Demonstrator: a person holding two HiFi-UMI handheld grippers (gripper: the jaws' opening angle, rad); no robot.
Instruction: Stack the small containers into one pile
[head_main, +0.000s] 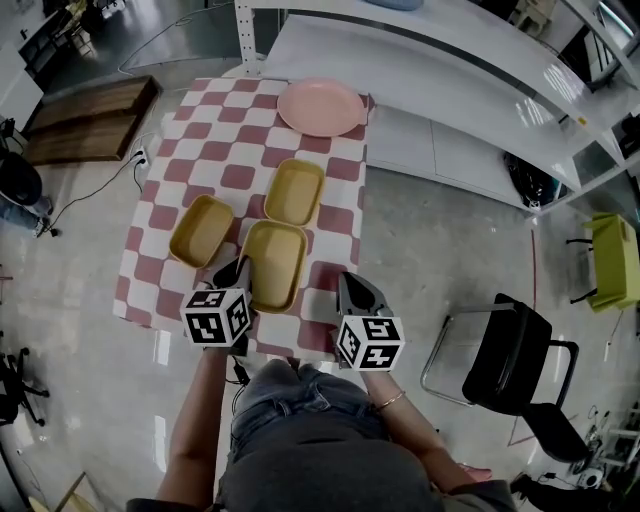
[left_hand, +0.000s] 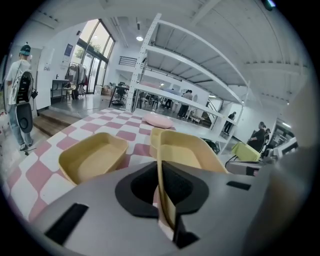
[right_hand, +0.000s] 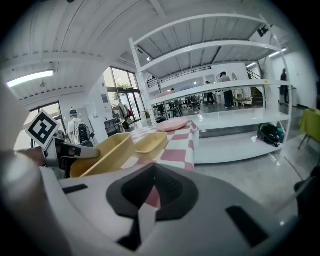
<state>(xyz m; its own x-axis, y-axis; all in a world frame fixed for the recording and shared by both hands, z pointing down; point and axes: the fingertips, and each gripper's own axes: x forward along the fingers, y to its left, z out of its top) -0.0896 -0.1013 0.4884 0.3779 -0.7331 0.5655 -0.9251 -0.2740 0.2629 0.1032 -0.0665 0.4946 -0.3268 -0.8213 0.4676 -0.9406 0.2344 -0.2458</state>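
Observation:
Three yellow containers sit on the red-and-white checkered table (head_main: 205, 135). My left gripper (head_main: 238, 268) is shut on the left rim of the nearest container (head_main: 275, 262), which is tilted up off the cloth. Its rim runs between the pads in the left gripper view, where the left gripper (left_hand: 164, 192) clamps the held container (left_hand: 190, 152). A second container (head_main: 200, 230) lies to the left and a third (head_main: 294, 192) farther back. My right gripper (head_main: 350, 283) hangs shut and holds nothing, just right of the held container (right_hand: 102, 152); in the right gripper view, the right gripper (right_hand: 150, 192) shows only cloth beyond it.
A pink plate (head_main: 320, 106) rests at the table's far edge. White shelving (head_main: 450, 70) runs along the right and back. A black chair (head_main: 515, 365) stands on the floor to the right. The person's legs are at the table's near edge.

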